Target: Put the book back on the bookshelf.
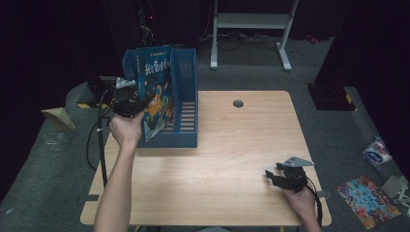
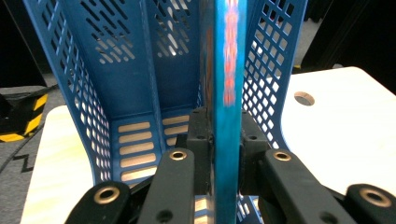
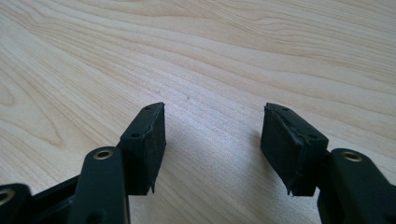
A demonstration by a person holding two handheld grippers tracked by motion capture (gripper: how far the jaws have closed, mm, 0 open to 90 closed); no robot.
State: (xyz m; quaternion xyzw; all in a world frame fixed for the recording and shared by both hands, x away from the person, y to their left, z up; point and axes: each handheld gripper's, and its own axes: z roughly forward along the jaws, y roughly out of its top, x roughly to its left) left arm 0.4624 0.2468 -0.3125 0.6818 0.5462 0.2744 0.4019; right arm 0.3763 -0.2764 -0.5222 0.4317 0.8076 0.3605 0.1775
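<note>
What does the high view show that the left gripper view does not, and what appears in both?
High view alone: the book's illustrated cover, the right claw resting open on the table, and the floor around. Left gripper view alone: the left claw pressing both sides of the book's thin edge, seen end-on. Both share: the blue file holder, the book standing inside it, the wooden table and its round hole.

Room dim, surroundings near black; table (image 1: 232, 145) lit from above, evenly pale. Soft shadows under right gripper (image 3: 212, 140) jaws. Book (image 2: 227, 93) lettering smeared, out of focus up close. Slight graininess throughout.
</note>
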